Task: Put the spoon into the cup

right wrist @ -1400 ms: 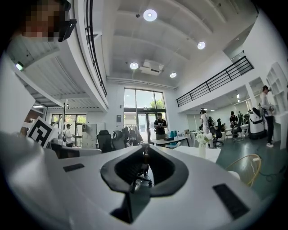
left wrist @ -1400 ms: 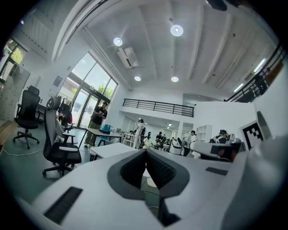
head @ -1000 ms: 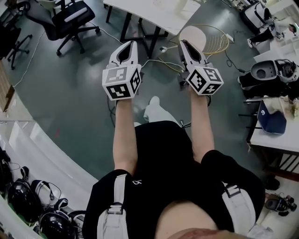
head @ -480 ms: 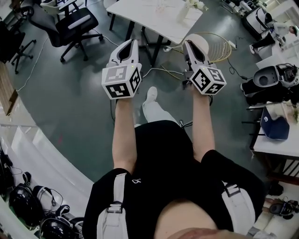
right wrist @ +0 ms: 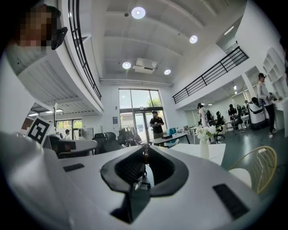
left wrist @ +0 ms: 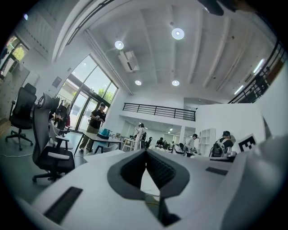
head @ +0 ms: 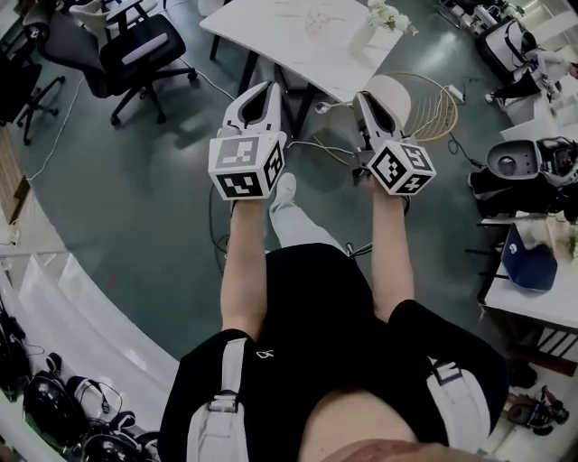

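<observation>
Left tongs [head: 264,90], centre-left in the head view: closed tip to tip, nothing between. Right tongs [head: 366,97], just to the right at the same height: likewise narrowed to touching tips, empty. Both held out level on bare forearms above a grey floor [head: 153,198]. Beyond the tips, at upper centre of the frame, a white tabletop [head: 289,41] with a small vase of flowers [head: 381,20] near its right corner. Spoon and cup: not made out in any view. Black office chair [head: 135,45] at upper left; wire-backed chair [head: 424,90] at upper right.
</observation>
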`<state>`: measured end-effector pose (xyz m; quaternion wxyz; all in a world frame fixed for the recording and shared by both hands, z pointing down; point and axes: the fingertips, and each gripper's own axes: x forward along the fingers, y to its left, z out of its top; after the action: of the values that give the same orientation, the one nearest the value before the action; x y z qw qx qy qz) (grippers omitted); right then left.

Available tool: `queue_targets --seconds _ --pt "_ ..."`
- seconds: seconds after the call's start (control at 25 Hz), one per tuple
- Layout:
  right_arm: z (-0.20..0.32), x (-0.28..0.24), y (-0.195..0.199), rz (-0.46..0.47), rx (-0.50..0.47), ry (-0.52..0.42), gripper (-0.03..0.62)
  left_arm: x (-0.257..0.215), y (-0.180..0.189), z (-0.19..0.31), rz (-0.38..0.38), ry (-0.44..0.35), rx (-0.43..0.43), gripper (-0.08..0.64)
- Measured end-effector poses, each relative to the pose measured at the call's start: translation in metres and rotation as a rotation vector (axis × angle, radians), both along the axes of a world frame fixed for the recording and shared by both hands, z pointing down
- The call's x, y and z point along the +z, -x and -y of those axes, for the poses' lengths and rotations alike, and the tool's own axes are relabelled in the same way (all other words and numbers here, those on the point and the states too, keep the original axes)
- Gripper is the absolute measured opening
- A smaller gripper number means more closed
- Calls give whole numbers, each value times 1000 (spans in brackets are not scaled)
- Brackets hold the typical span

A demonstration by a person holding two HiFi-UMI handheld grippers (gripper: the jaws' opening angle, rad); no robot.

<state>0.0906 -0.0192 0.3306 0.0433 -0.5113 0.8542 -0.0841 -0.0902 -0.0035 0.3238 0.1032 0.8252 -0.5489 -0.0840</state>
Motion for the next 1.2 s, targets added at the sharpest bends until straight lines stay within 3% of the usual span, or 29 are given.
queue_targets --seconds 0.16,0.36,0.6,0.8,0.92,1.08,1.2 --pt "61 27 -31 -14 35 62 46 24 -20 64 36 44 -4 15" --pt "168 52 -42 -29 15 134 46 50 -34 159 36 113 -22 17" --pt "276 60 -30 20 -45 155 48 68 -49 253 104 184 -45 17" --pt "324 57 -45 34 -49 149 46 72 -70 303 115 212 -26 16" --pt "343 68 -62 58 -1 158 46 78 -82 322 167 239 1 17" --pt "351 79 -66 -50 16 149 46 85 -100 344 213 269 29 17" --pt "359 79 -73 -65 9 138 46 86 -121 355 200 268 68 17"
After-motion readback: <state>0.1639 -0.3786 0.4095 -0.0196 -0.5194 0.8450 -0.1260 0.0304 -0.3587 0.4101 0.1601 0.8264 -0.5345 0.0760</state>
